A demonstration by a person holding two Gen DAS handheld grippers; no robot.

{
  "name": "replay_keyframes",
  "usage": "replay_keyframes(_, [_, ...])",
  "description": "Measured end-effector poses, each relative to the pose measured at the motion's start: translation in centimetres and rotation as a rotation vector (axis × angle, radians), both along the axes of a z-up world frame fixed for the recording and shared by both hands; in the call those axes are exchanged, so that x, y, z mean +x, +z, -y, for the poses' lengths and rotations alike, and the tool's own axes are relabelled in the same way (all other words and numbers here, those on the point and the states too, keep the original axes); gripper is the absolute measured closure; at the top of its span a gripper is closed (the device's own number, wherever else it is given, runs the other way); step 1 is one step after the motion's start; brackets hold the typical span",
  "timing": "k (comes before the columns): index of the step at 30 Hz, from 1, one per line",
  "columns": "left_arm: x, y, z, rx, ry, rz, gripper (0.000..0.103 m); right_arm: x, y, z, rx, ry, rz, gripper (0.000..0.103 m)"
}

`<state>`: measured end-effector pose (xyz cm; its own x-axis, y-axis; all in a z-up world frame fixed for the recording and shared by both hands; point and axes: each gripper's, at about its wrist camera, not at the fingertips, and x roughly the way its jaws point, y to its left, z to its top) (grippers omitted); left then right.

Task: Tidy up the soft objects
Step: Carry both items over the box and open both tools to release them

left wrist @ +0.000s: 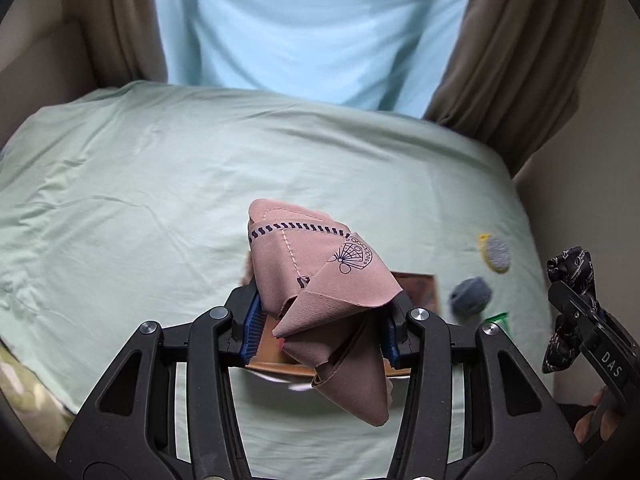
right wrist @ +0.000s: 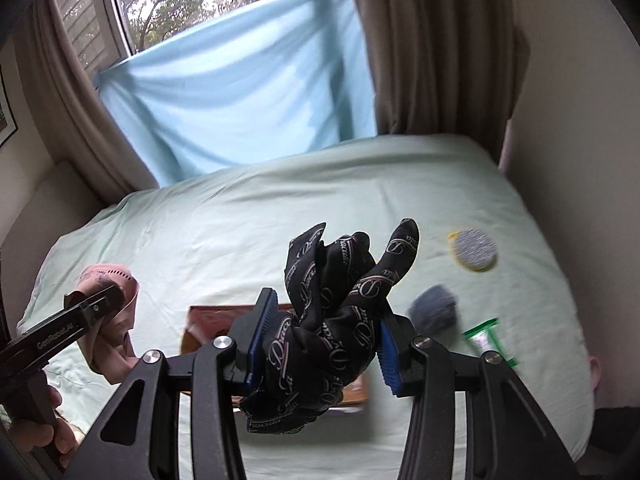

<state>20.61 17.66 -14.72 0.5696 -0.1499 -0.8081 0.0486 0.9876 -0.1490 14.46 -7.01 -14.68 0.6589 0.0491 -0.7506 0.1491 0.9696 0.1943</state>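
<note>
A pink cloth (left wrist: 320, 280) is clamped between the left gripper (left wrist: 322, 330) jaws; a black scarf (right wrist: 336, 320) is clamped in the right gripper (right wrist: 322, 354), above the bed (right wrist: 280, 208).

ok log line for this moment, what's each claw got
left claw: shut on pink cloth | right claw: shut on black scarf | both above bed

Bedroom, bed (right wrist: 280, 200), curtains (right wrist: 420, 60) (window (right wrist: 200, 0) behind)
</note>
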Motion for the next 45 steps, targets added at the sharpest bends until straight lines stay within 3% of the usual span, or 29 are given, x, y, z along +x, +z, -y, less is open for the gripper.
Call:
replay_keyframes(7, [3.0, -4.0, -4.0, 0.051, -0.03, -0.088, 0.06, 2.7, -4.3, -4.6, 0.056, 0.014, -0.122, 0.06])
replay_keyframes(13, [5.1, -8.0, -4.0, 0.098, -0.083, -0.161, 0.06, 5.0, -8.7, -6.3, 0.107, 0.007, -0.241, 0.06])
replay_keyframes(27, [8.7, -18.0, 0.5, 0.173, -0.208, -0.369, 0.06, 9.9, -18.2, -3.7, 0.178, -0.074, -0.497, 0.06])
replay_keyframes(38, [9.1, -24.0, 4.5, 0.227, -0.317, -0.464, 0.06, 11.2, -24.0, -2.7, 0.232, -0.079, -0.642, 0.06])
replay_keyframes(40, [8.9, -24.4, 5.1, 0.227, -0.338, -0.465, 0.047, 11.3, -24.4, -2.6, 0.248, -0.071, -0.65, 0.06])
replay_keyframes(41, [8.9, -24.4, 5.3, 0.218, -0.348, -0.461, 0.024, 11.5, -24.7, -2.6, 0.257, -0.071, -0.654, 0.057])
replay_keyframes(42, [8.8, -24.3, 5.6, 0.218, -0.356, -0.459, 0.004, 11.6, -24.9, -2.5, 0.262, -0.07, -0.658, 0.047])
replay_keyframes(43, [8.7, -24.2, 5.7, 0.241, -0.357, -0.45, 0.0, 11.7, -25.0, -2.5, 0.261, -0.07, -0.664, 0.03])
replay_keyframes(45, [8.2, -23.7, 5.8, 0.284, -0.36, -0.411, 0.0, 11.6, -24.9, -2.5, 0.235, -0.068, -0.653, 0.011])
